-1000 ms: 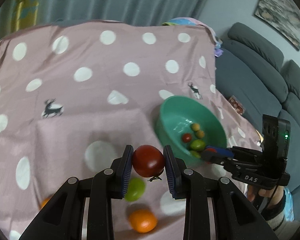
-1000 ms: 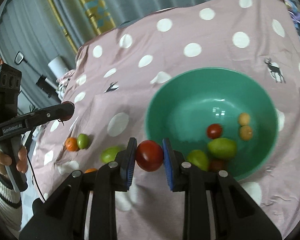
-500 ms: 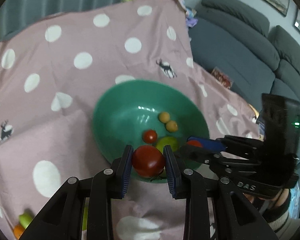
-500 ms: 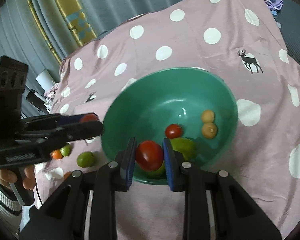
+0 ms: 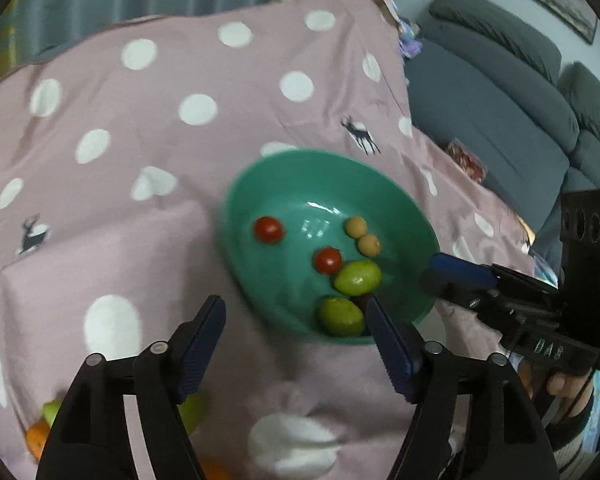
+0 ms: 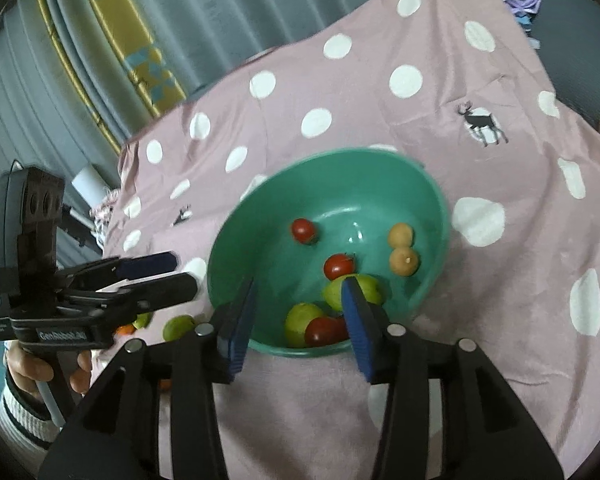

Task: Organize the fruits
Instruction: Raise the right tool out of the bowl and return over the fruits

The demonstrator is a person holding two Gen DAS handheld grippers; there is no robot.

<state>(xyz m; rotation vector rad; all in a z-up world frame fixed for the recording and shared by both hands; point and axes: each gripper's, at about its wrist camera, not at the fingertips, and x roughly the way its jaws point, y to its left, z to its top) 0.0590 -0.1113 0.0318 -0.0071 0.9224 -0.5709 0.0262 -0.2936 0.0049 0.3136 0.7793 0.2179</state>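
A green bowl (image 5: 260,200) (image 6: 440,216) stands on the pink dotted cloth. It holds red tomatoes (image 5: 268,229) (image 6: 326,330), green fruits (image 5: 357,277) (image 6: 300,320) and small tan fruits (image 5: 369,245) (image 6: 404,261). My left gripper (image 5: 296,314) is open and empty just before the bowl's near rim. My right gripper (image 6: 298,304) is open and empty over the bowl's near rim, above a red tomato. Each gripper shows in the other's view, the right one (image 5: 456,276) and the left one (image 6: 156,276).
Loose green fruits (image 6: 179,327) (image 5: 52,410) and orange fruits (image 5: 36,438) (image 6: 126,329) lie on the cloth left of the bowl. A grey sofa (image 5: 500,100) stands to the right. Curtains (image 6: 180,20) hang behind the table.
Both grippers have opened and let go of their red tomatoes, which now lie in the bowl. Both grippers have drawn back a little from the bowl.
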